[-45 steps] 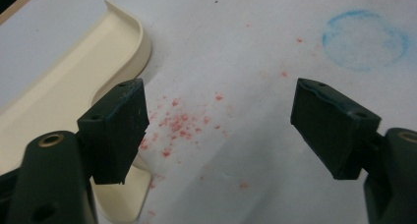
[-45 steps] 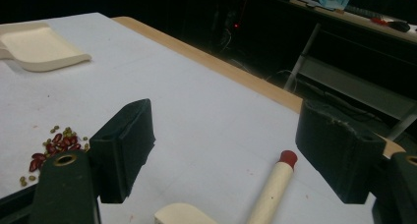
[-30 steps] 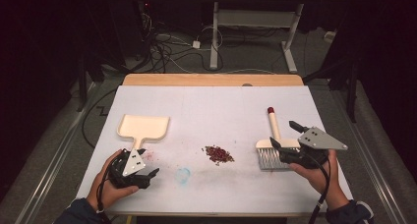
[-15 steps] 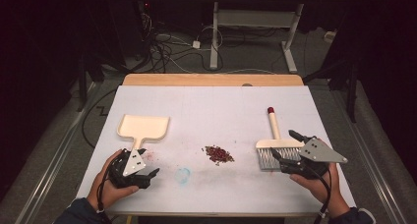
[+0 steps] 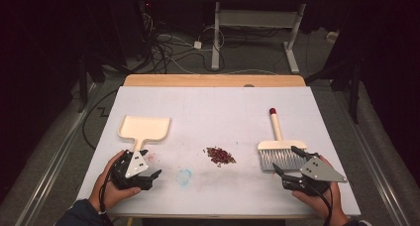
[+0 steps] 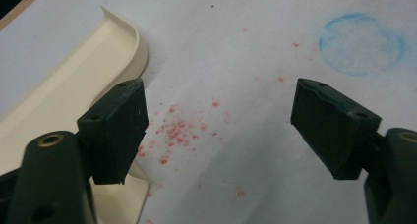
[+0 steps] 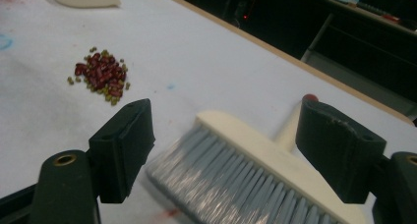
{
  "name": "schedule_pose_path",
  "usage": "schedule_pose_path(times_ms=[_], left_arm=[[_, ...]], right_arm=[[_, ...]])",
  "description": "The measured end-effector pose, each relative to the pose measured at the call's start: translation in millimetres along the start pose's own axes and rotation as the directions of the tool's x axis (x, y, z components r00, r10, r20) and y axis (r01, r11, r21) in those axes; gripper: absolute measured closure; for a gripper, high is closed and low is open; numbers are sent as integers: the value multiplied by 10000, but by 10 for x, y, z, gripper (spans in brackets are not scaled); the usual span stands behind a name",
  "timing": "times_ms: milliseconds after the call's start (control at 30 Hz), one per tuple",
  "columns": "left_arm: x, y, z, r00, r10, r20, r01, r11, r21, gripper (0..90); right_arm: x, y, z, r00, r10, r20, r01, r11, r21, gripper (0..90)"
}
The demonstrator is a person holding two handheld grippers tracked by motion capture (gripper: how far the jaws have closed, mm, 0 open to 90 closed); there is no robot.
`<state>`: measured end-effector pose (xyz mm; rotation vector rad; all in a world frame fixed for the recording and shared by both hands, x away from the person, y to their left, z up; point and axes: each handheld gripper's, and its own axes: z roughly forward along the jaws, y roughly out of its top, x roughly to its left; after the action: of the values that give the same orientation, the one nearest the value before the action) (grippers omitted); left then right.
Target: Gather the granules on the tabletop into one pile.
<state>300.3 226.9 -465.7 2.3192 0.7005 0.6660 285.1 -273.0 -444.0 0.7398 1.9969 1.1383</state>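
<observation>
Presently: left gripper [image 5: 153,174] released, dustpan [image 5: 144,129] at 12 o'clock; right gripper [image 5: 286,160] released, brush [image 5: 281,152] at 11 o'clock; beans [image 5: 220,155] between.

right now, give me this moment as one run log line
left hand-held gripper: open, beside dustpan handle | right hand-held gripper: open, at brush bristles | bean pile: unswept, mid-table
</observation>
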Motion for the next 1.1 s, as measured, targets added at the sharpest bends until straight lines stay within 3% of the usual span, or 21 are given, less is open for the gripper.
schedule_pose_path(times_ms=[167,1100], left_arm=[[-9,-5,-5,10000,-6,8,6,10000,21,200],[-25,-27,-53,10000,-8,-79,7,9999,-139,172]], right_arm=[[33,-63,17,9998,-216,13,216,9991,369,205],[67,21,-19,9991,-430,3,430,9990,155,191]])
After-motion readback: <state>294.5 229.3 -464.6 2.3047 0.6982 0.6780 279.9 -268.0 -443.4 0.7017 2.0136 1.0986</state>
